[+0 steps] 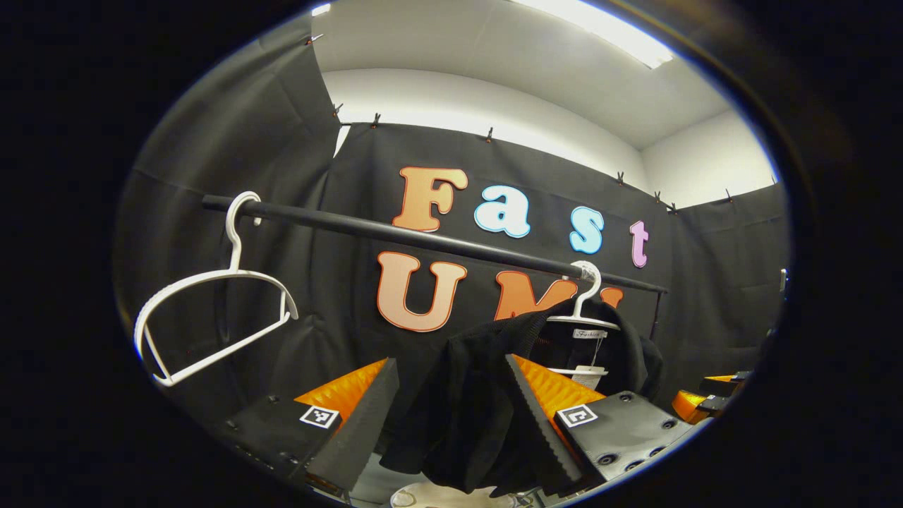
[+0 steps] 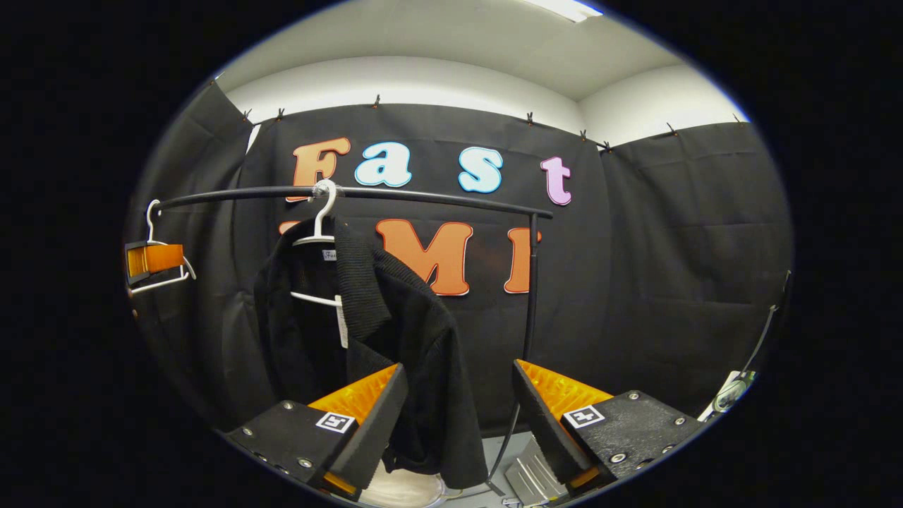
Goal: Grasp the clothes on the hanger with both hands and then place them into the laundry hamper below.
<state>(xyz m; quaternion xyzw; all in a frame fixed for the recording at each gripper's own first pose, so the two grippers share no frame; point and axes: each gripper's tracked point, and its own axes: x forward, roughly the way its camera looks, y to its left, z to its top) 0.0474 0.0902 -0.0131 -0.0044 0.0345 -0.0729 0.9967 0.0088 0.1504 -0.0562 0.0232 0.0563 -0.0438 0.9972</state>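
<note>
A black knitted garment (image 1: 465, 395) hangs on a white hanger (image 1: 584, 310) from the black rail (image 1: 423, 242). My left gripper (image 1: 451, 430) is open, and the garment's lower left part hangs between its fingers without being pinched. In the right gripper view the same garment (image 2: 395, 331) drapes from its hanger (image 2: 321, 226). Its right hem falls beside the left finger of my open right gripper (image 2: 458, 423). The left gripper (image 2: 152, 259) shows far off at the left there. A pale round rim (image 2: 405, 490) lies below the garment.
An empty white hanger (image 1: 211, 317) hangs tilted at the rail's left end. The rail's upright post (image 2: 532, 282) stands right of the garment, with a grey foot plate (image 2: 525, 480) at its base. The right gripper (image 1: 705, 402) shows at the far right edge.
</note>
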